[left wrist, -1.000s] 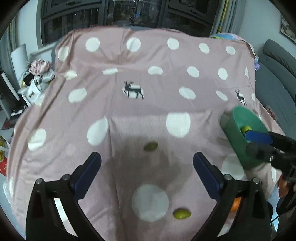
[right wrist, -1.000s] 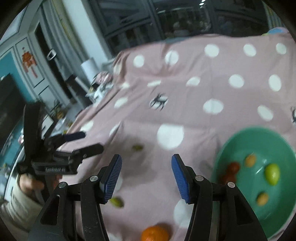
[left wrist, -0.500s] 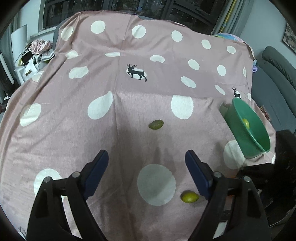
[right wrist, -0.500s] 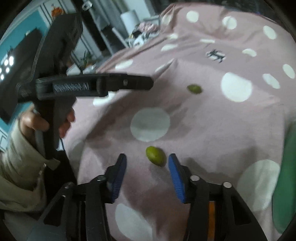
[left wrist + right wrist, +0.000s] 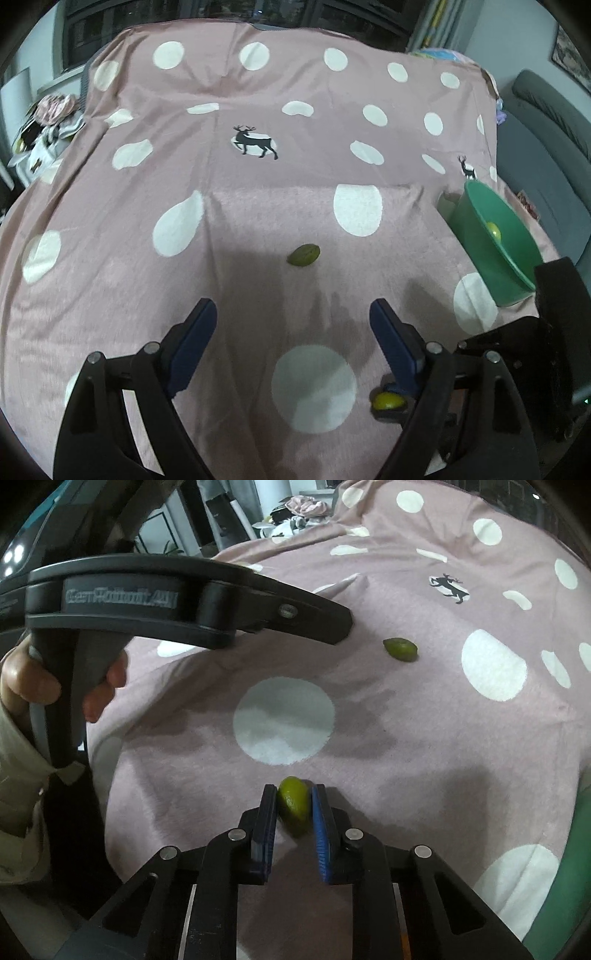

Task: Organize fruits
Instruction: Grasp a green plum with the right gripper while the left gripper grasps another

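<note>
A yellow-green fruit (image 5: 293,805) lies on the pink spotted cloth, and my right gripper (image 5: 294,792) is shut on it, blue pads pressing both sides. The left wrist view shows the same fruit (image 5: 386,401) at lower right, partly hidden by the right gripper's fingers. A darker green fruit (image 5: 303,254) lies alone mid-cloth, ahead of my left gripper (image 5: 293,310), which is open with nothing between its fingers. In the right wrist view that fruit (image 5: 400,650) sits further back. A green bowl (image 5: 476,254) at the right edge holds a yellow-green fruit (image 5: 493,230).
A hand (image 5: 29,679) holds the left gripper's black handle at the left of the right wrist view. A grey sofa (image 5: 546,140) stands beyond the table's right edge. Clutter (image 5: 51,114) sits off the far left corner. The bowl's rim (image 5: 580,849) is close on the right.
My right gripper swung away from the bowl, came down over the yellow-green fruit and closed on it. My left gripper narrowed a little and sank slightly toward the cloth.
</note>
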A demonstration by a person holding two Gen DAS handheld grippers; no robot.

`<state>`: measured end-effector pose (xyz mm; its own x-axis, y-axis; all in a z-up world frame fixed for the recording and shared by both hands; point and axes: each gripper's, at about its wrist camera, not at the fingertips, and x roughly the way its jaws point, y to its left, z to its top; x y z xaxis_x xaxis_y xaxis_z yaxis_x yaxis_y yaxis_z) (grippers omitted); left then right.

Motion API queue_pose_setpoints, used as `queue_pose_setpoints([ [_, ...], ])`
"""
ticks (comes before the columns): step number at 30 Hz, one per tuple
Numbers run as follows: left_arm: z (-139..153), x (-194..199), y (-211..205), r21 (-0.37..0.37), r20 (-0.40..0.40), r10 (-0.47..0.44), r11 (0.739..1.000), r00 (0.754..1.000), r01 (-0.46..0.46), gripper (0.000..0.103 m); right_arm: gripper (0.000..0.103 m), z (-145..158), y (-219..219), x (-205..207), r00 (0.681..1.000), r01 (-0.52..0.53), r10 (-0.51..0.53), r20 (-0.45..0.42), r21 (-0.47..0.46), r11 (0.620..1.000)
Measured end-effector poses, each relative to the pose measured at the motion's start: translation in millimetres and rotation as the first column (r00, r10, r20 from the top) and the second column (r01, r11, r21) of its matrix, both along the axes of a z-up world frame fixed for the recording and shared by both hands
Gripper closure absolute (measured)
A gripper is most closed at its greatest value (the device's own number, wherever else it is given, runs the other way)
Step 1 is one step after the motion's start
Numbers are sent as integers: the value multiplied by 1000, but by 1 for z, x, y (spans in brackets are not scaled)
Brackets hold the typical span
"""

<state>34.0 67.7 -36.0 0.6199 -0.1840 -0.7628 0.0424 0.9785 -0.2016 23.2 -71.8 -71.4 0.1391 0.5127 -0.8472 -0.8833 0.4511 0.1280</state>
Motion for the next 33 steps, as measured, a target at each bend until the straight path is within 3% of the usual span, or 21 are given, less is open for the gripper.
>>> queue_pose_setpoints([
  [4,-5,24,-12,22,-14,-53,998,999,53,19,83,1,-9,3,999,42,-41,-24,41,998],
  [11,-24,64,-32,46,-80,-146,988,986,150,39,83,19,-47,5,990,136,-126,-68,171,976],
  [15,-36,77,-30,50,-114,-142,988,983,149,46,83,26,-64,8,982,186,-173,-76,218,958],
  [22,-40,85,-31,56,-103,-157,985,982,164,47,83,27,-81,8,973,226,-208,-97,244,943],
  [25,-41,84,-36,119,-117,-145,980,982,159,60,83,28,-86,6,972,234,-215,-100,254,938],
  [29,-40,81,-32,130,-122,-129,981,984,145,74,83,30,-88,8,970,242,-223,-101,258,935],
  [33,-41,79,-27,113,-113,-103,987,988,116,77,83,30,-89,9,968,247,-227,-103,262,933],
])
